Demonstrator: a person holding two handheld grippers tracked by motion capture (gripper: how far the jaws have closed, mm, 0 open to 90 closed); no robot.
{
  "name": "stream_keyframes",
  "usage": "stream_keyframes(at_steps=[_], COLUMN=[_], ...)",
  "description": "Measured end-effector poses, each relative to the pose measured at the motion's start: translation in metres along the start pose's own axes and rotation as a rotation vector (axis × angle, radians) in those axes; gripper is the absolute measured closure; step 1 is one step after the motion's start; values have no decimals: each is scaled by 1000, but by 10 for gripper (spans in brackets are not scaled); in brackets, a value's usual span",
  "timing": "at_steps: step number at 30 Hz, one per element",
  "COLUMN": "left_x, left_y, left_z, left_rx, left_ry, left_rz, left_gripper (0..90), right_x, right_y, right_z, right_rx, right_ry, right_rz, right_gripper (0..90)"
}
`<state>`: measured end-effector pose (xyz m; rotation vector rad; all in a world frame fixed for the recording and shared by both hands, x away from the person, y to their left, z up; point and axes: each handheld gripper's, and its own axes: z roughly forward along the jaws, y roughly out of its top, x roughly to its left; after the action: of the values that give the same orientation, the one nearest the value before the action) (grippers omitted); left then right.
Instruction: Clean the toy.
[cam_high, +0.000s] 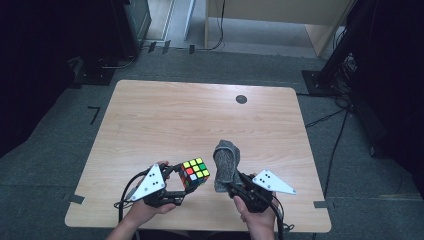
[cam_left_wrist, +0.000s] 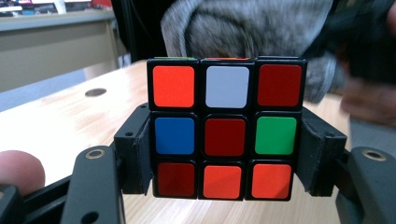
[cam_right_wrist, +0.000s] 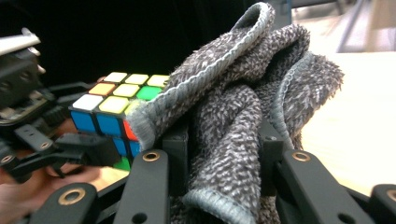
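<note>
Left gripper (cam_high: 181, 184) clamped on cube (cam_high: 194, 172); right gripper (cam_high: 233, 186) grips cloth (cam_high: 226, 164), bunched upright just beside cube.

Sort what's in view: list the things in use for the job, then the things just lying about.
In use:
Rubik's cube, clamped in left gripper
grey cloth, clamped in right gripper

Lying about:
black round disc on the wooden table

We've got a light wooden table (cam_high: 165, 120) with rounded corners, standing on grey carpet (cam_high: 45, 170). Its top has a small dark round disc (cam_high: 241, 99) near the far edge, right of centre. A few bits of dark tape (cam_high: 76, 198) sit on the carpet beside the table's near corners.
</note>
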<state>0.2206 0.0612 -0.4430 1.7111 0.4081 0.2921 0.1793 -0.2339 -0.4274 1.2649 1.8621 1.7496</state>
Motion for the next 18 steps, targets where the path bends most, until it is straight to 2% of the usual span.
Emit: stream_keyframes(at_steps=[2, 4, 5, 7, 9, 10, 11, 12, 14, 15, 16, 18], left_x=[2, 3, 4, 6, 8, 8, 8, 8, 7, 7, 6, 4], left_y=[0, 0, 0, 1, 3, 3, 3, 3, 1, 1, 1, 1], left_z=[-1, -2, -3, -6, -7, -7, -7, -7, -6, -5, -4, -2], left_rx=[-22, -28, -29, -43, -62, -64, -61, -56, -42, -39, -37, -35], left_ry=[-27, -28, -30, -32, -33, -33, -33, -32, -34, -37, -38, -44], left_rz=[-38, -51, -55, -70, -81, -80, -76, -72, -73, -71, -74, -71], left_gripper=[339, 339, 338, 338, 339, 339, 339, 339, 339, 339, 339, 339], right_x=[5, 14, 17, 16, 14, 14, 13, 11, 7, 7, 9, 13], right_y=[-2, -5, -8, -12, -17, -19, -19, -17, -11, -8, -6, -6], right_z=[5, 11, 13, 16, 23, 26, 26, 24, 16, 13, 10, 10], right_rx=[8, 22, 20, 36, 129, 165, 160, 135, 52, 12, -9, -4], right_ry=[60, 120, 116, 137, 143, 117, 89, 85, 76, 70, 70, 100], right_rz=[3, -14, -30, -21, -48, -74, -88, -64, -20, -18, -24, -48], right_gripper=[660, 662, 666, 672, 673, 674, 674, 674, 673, 673, 672, 671])
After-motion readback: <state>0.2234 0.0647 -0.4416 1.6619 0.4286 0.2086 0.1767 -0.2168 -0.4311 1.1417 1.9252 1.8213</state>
